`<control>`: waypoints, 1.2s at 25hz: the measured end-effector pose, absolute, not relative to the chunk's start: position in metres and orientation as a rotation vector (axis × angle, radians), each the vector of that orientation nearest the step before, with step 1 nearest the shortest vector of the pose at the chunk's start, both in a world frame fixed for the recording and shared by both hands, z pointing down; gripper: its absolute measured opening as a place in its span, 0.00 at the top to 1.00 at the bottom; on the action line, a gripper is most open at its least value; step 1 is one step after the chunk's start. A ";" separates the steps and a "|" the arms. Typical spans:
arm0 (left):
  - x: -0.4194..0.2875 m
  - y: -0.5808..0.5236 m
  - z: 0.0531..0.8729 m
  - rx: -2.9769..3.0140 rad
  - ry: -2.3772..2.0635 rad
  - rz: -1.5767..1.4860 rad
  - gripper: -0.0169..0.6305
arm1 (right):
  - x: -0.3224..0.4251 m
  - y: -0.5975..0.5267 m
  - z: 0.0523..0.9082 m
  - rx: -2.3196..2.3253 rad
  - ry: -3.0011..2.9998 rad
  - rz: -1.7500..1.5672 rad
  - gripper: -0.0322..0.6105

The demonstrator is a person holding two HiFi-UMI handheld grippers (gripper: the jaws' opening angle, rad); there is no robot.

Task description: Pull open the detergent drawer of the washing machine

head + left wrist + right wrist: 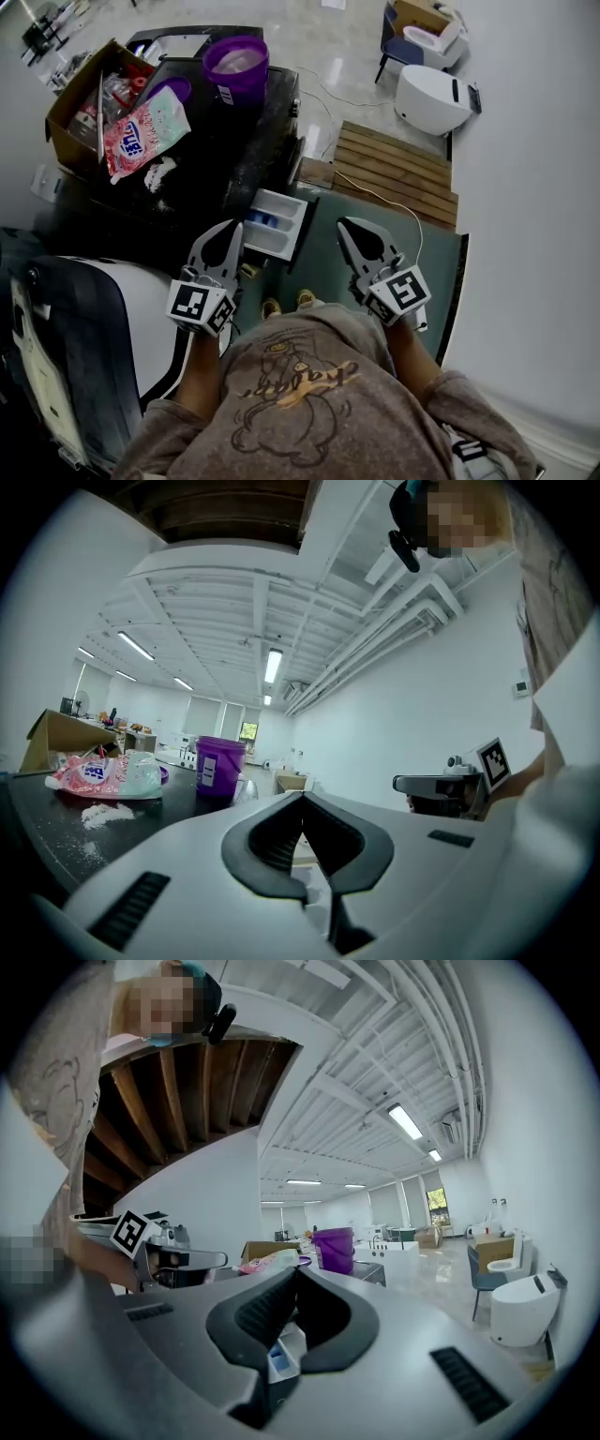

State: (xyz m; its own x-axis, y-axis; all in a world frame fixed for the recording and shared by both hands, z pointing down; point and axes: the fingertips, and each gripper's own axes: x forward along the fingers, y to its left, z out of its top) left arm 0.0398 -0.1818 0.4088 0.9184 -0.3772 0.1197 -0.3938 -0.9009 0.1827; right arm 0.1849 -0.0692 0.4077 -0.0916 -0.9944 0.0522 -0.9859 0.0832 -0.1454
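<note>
Detergent drawer: juts from the washing machine front, between left gripper and right gripper.
Bucket: on the machine top, behind the drawer.
Bag: left of the bucket, beside the cardboard box.
Wooden pallet: right of the machine.
</note>
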 end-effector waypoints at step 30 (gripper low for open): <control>0.029 -0.173 0.434 2.841 -0.661 0.180 0.94 | 0.173 -0.074 0.451 -2.066 2.255 -0.322 0.95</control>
State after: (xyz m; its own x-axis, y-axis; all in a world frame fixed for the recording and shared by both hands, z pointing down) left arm 0.0294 -0.1728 0.4337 0.8914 -0.4212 0.1673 -0.4480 -0.8749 0.1841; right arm 0.1726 -0.0744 0.4505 -0.0961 -0.9911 0.0918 -0.9771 0.0763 -0.1985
